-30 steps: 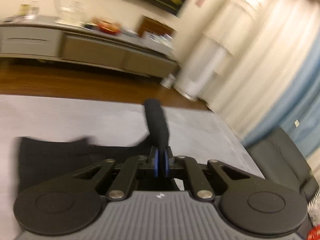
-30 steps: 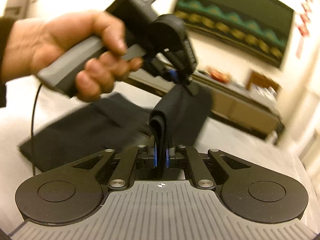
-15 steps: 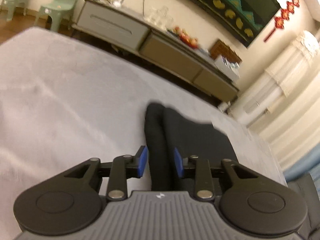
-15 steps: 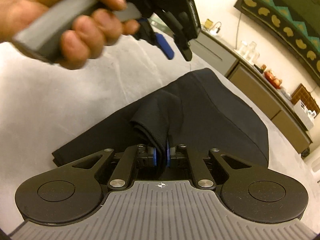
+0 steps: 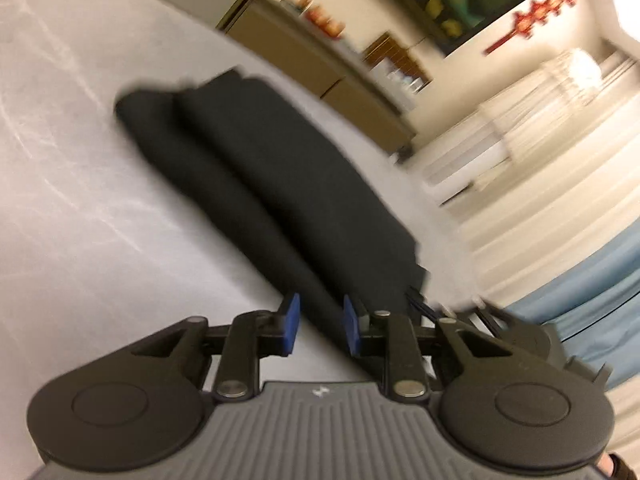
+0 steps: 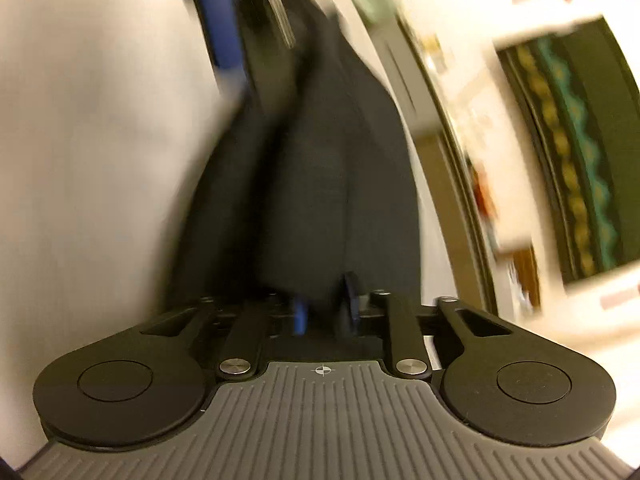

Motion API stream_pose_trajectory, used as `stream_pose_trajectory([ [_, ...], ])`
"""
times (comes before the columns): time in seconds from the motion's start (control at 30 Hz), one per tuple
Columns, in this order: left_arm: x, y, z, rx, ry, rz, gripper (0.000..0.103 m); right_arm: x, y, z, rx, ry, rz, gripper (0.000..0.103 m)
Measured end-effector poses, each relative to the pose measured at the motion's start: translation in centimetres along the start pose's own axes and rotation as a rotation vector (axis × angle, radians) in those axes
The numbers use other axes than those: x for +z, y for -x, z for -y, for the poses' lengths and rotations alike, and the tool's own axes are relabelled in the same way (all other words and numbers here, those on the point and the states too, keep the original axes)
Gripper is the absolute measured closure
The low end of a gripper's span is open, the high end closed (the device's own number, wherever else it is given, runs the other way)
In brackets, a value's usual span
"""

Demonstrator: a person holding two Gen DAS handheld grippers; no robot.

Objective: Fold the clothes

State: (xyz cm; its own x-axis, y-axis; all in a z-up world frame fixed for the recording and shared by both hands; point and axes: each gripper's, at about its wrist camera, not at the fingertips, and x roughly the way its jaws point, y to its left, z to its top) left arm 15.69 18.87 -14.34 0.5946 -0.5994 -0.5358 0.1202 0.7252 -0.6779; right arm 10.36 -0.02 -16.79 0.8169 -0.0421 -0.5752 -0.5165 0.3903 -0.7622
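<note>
A second ago both grippers held a pinched ridge of the black garment up off the surface; now the cloth lies flat on the pale grey surface, folded into a long band with a lengthwise crease. The left gripper has let go: its jaws, tightly closed a second ago, have just eased in slightly after springing apart, and its blue pads stand spread with the near edge of the cloth running between them, a gap showing on the left side. The right gripper was clamped on the fold half a second ago; its jaws have just been opening, and the garment still sits between the parted pads, though blur makes it hard to tell whether they still touch the cloth. The hand that filled the top of the right wrist view earlier is gone from it; only a smeared blue pad and dark linkage of the left gripper remain at the upper edge. Both views are motion-blurred and tilted. The sideboard, the wall hanging and the curtains are streaked, and the garment's near end is hidden beneath each gripper body.
</note>
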Motion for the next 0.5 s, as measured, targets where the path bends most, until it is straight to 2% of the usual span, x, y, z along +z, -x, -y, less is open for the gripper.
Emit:
stream_pose_trajectory([
  [0.07, 0.7, 0.1, -0.2, 0.005, 0.007, 0.016, 0.079, -3.1, 2.0, 2.6, 0.033, -0.166, -0.032, 0.058],
  [0.13, 1.8, 0.1, -0.6, 0.028, 0.018, 0.031, 0.079, -5.1, 4.0, 5.0, 0.122, -0.424, -0.042, 0.057],
  [0.23, 3.5, -0.5, -1.0, 0.081, -0.005, 0.032, 0.078, -7.8, 5.7, 8.6, 0.331, -0.966, 0.033, 0.057],
  [0.27, 4.1, -0.8, -1.1, 0.099, -0.016, 0.031, 0.077, -8.8, 5.4, 9.5, 0.429, -1.165, 0.073, 0.056],
  [0.33, 4.9, -1.5, -0.8, 0.132, -0.034, 0.031, 0.076, -10.7, 3.7, 9.9, 0.577, -1.442, 0.118, 0.054],
  [0.4, 5.3, -1.7, -0.6, 0.145, -0.04, 0.03, 0.074, -11.2, 1.0, 10.0, 0.66, -1.603, 0.129, 0.054],
  [0.5, 5.5, -1.8, -0.6, 0.148, -0.041, 0.027, 0.071, -11.6, -2.4, 9.8, 0.688, -1.737, 0.099, 0.05],
])
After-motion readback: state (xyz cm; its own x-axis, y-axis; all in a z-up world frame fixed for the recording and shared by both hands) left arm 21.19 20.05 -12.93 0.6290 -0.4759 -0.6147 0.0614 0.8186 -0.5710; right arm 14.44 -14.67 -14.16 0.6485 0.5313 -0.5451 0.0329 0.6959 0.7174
